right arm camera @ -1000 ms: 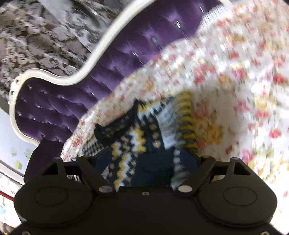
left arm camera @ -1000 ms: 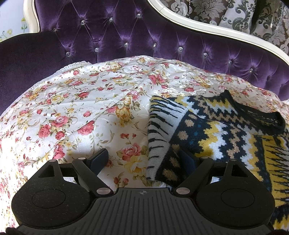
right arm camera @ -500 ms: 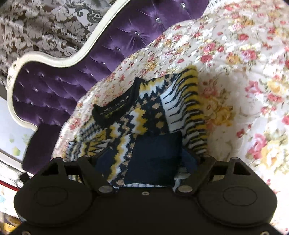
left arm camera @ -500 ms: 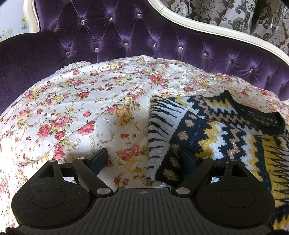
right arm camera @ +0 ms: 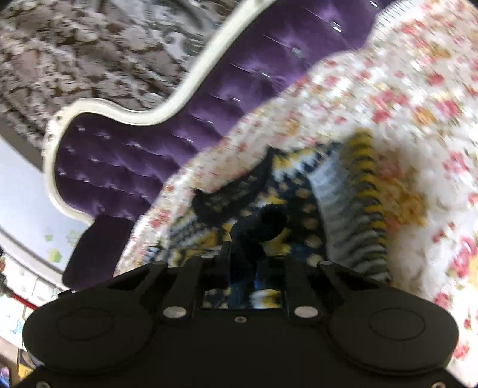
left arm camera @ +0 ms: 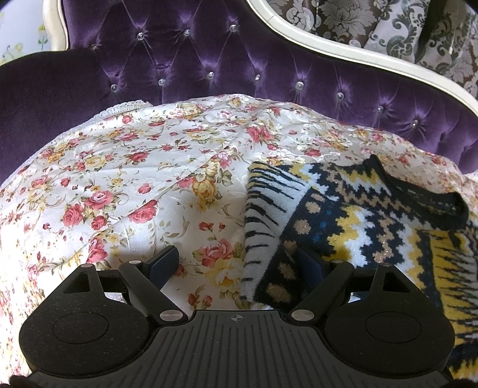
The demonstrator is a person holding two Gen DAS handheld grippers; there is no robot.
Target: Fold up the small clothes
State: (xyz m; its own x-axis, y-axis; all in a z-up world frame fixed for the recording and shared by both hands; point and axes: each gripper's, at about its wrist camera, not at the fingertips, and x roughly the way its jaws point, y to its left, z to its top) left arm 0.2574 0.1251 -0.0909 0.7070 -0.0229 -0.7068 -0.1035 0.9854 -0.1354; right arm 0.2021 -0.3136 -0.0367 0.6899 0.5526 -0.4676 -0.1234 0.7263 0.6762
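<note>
A small knitted sweater (left arm camera: 358, 218) in navy, yellow and white lies on a floral cloth (left arm camera: 134, 167), its striped sleeve (left arm camera: 266, 209) folded in along its left side. My left gripper (left arm camera: 239, 262) is open, low over the cloth at the sleeve's lower end, with the sleeve edge lying over its right finger. In the blurred right wrist view, my right gripper (right arm camera: 248, 250) is shut on a bunched dark navy fold (right arm camera: 269, 218) of the sweater (right arm camera: 298, 191) and holds it raised above the rest of the garment.
The floral cloth covers the seat of a purple tufted sofa (left arm camera: 209, 59) with a white carved frame (left arm camera: 343, 56). Its armrest (left arm camera: 35, 98) rises at the left. Patterned curtains (left arm camera: 373, 21) hang behind.
My right gripper has closed from open onto the sweater's dark fold and is moving fast, as the blur shows. My left gripper has stayed still and open.
</note>
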